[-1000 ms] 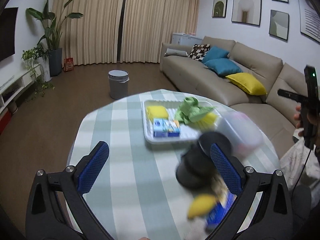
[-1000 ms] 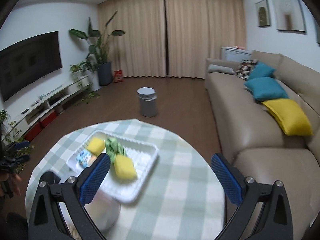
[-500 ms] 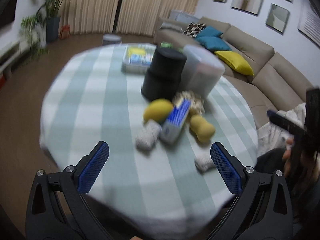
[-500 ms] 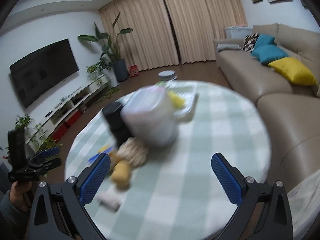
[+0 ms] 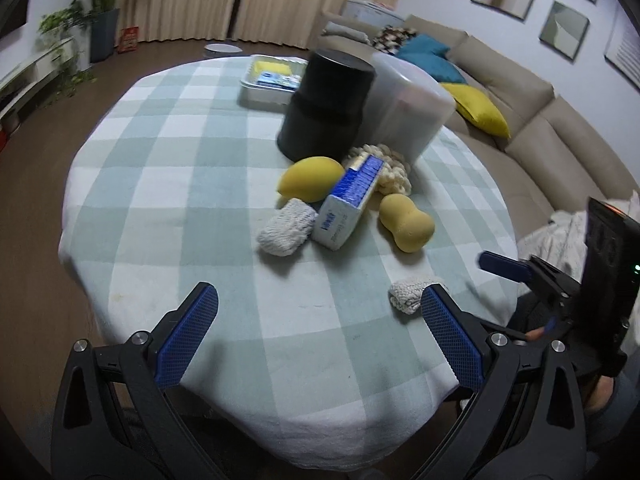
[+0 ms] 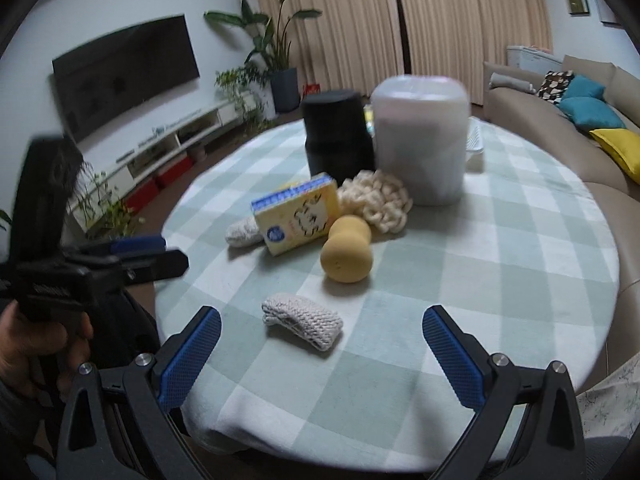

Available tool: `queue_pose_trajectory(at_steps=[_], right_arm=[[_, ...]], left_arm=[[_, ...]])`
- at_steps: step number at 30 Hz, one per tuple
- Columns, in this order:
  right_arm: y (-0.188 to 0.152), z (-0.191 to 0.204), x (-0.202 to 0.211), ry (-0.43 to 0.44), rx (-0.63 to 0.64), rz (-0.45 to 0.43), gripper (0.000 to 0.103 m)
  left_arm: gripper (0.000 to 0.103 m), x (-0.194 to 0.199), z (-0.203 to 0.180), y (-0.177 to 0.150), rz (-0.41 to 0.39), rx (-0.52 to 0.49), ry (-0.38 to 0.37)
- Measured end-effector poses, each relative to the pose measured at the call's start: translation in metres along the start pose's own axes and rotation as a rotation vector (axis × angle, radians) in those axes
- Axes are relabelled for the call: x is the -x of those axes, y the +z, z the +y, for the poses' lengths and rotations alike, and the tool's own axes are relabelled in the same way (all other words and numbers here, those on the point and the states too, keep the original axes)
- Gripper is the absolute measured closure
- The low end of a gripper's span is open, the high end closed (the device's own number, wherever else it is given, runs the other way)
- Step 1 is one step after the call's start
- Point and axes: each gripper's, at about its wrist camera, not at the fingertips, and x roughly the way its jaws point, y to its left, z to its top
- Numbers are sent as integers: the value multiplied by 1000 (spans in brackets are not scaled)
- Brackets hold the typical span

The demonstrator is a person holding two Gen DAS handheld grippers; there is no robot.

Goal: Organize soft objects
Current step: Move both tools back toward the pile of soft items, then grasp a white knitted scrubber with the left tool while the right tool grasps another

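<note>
Left gripper (image 5: 318,330) and right gripper (image 6: 320,354): jaws wide apart, empty, low in frame. Knitted cloth (image 6: 303,321) lies btwn right fingers; peanut-shaped sponge (image 6: 347,254), box (image 6: 297,213) at frame centre on checked table (image 6: 500,248).

The left gripper (image 5: 318,334) fills the bottom of the left wrist view, its two blue-padded fingers (image 5: 186,340) spread wide apart toward the lower left and lower right of the frame, with nothing between them. The right gripper (image 6: 320,354) sits the same way along the bottom of the right wrist view, its blue pads far apart and empty. In the right wrist view the left gripper shows again at the left edge, pointing toward the frame's centre, gripped from below by a hand (image 6: 38,354) in the lower left corner. In the left wrist view the right gripper appears at the right edge, blurred, pointing left.
</note>
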Motion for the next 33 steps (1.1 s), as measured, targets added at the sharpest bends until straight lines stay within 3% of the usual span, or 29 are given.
queue_pose_trajectory(at_steps=[7, 13, 18, 26, 28, 30, 33], right_arm=[[0, 2, -20, 11, 28, 62, 14], [1, 5, -26, 23, 66, 80, 24], [2, 7, -32, 33, 83, 105, 32], [6, 16, -34, 46, 163, 108, 37], [8, 16, -37, 44, 171, 121, 38], [8, 15, -41, 52, 176, 144, 43], [8, 17, -43, 54, 201, 153, 43]], left_arm=[[0, -27, -8, 27, 102, -205, -15], [1, -49, 12, 43, 196, -232, -67], [1, -60, 4, 38, 264, -313, -85], [2, -63, -9, 37, 276, -446, -137], [19, -67, -6, 39, 298, -448, -155], [30, -71, -2, 42, 316, -461, -168], [31, -74, 3, 45, 322, -504, -186]])
